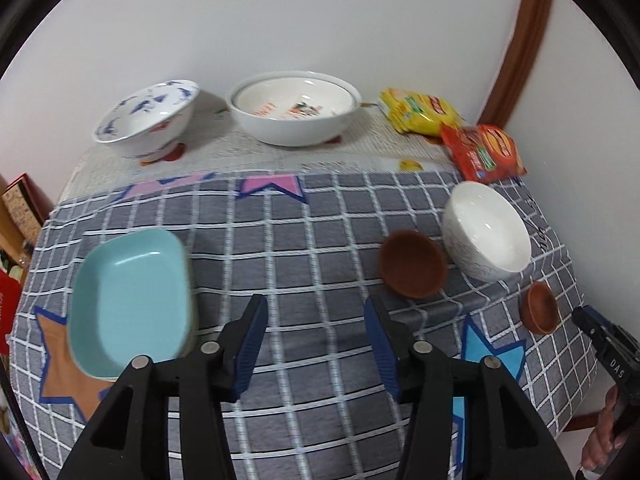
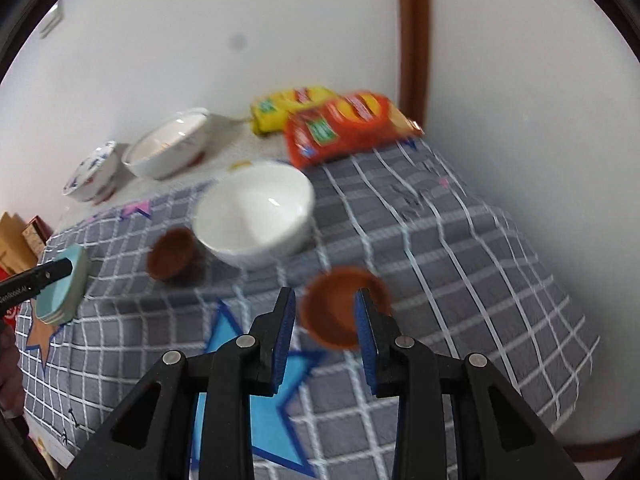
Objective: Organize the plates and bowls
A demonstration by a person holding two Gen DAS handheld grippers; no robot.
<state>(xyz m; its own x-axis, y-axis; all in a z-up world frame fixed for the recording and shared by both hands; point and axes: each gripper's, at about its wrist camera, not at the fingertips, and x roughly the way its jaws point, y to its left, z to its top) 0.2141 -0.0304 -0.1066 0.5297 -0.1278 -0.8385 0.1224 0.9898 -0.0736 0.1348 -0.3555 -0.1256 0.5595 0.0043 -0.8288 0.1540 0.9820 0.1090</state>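
Tools both stand spread and empty: left tool (image 1: pixel 316 320) hangs above the checked cloth (image 1: pixel 304 240) beside the teal dish (image 1: pixel 128 300), right tool (image 2: pixel 325 312) just before a small brown bowl (image 2: pixel 340 312) near the white bowl (image 2: pixel 256 212).

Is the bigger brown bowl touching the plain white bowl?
Cannot tell. In the left wrist view the brown bowl sits right against the white bowl with no clear gap; the right wrist view is too blurred to settle it.

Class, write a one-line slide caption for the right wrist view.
Open right tool nears a small brown bowl on the checked cloth, white bowl behind.
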